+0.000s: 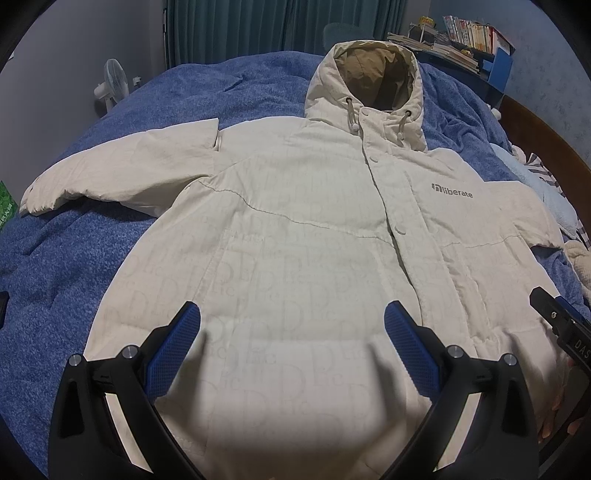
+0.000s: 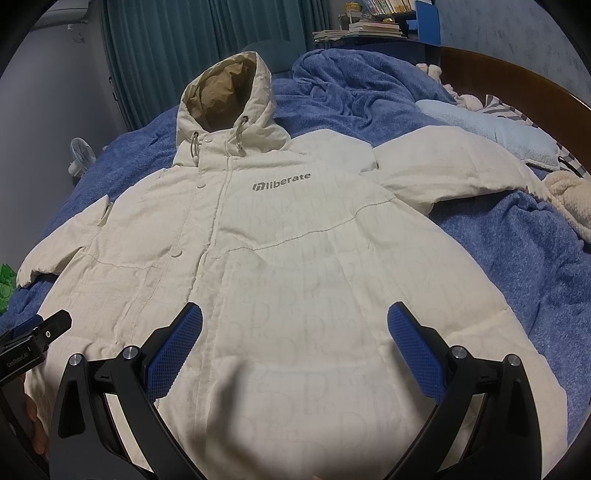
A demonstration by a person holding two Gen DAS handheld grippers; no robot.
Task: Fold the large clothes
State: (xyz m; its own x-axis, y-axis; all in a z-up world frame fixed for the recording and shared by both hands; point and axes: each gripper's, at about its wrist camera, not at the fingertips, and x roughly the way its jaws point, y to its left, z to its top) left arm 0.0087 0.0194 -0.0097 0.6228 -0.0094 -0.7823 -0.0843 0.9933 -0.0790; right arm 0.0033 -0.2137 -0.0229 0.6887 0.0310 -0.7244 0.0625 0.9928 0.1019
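A cream hooded jacket [image 1: 295, 229] with a grey "liberate" logo lies face up and spread flat on a blue bedspread [image 1: 74, 258], hood toward the far end, both sleeves out to the sides. It also shows in the right wrist view [image 2: 295, 258]. My left gripper [image 1: 291, 325] is open and empty, hovering over the jacket's lower left front. My right gripper [image 2: 295, 325] is open and empty over the lower right front. The right gripper's body shows at the left view's right edge [image 1: 561, 325]; the left one's at the right view's left edge [image 2: 33, 336].
A white fan [image 1: 110, 85] stands left of the bed by teal curtains [image 1: 240, 26]. A shelf with books [image 1: 461, 37] is at the far right. A pale blue towel [image 2: 498, 129] and cream knit item [image 2: 572, 203] lie on the bed's right side by the wooden headboard [image 2: 517, 74].
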